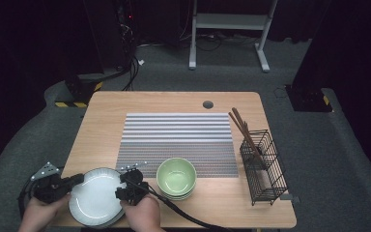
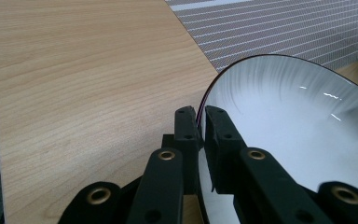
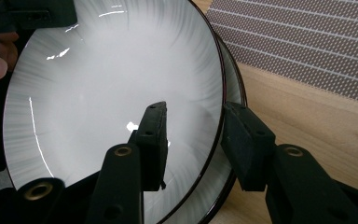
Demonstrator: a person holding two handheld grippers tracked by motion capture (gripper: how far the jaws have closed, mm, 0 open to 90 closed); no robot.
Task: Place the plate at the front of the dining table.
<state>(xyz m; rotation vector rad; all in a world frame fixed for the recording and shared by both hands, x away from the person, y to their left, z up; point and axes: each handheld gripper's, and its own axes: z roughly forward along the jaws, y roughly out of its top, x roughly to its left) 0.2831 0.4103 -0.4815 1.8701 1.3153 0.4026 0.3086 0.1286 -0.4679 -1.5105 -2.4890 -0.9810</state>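
Observation:
A white plate (image 1: 96,195) with a dark rim sits at the table's near left corner, tilted up off a second plate (image 3: 235,88) beneath it. My left gripper (image 1: 77,180) is shut on the top plate's left rim; in the left gripper view the jaws (image 2: 201,114) pinch the thin edge of the plate (image 2: 289,121). My right gripper (image 1: 124,186) is at the plate's right rim. In the right gripper view its jaws (image 3: 196,114) straddle the rim of the plate (image 3: 112,84) with a gap, one jaw over the white face, the other outside.
A stack of green bowls (image 1: 176,176) stands just right of the plates, on the near edge of a striped grey mat (image 1: 178,135). A black wire basket (image 1: 263,166) with brown chopsticks (image 1: 244,130) stands at the right. The wooden table (image 1: 174,99) ends close behind my hands.

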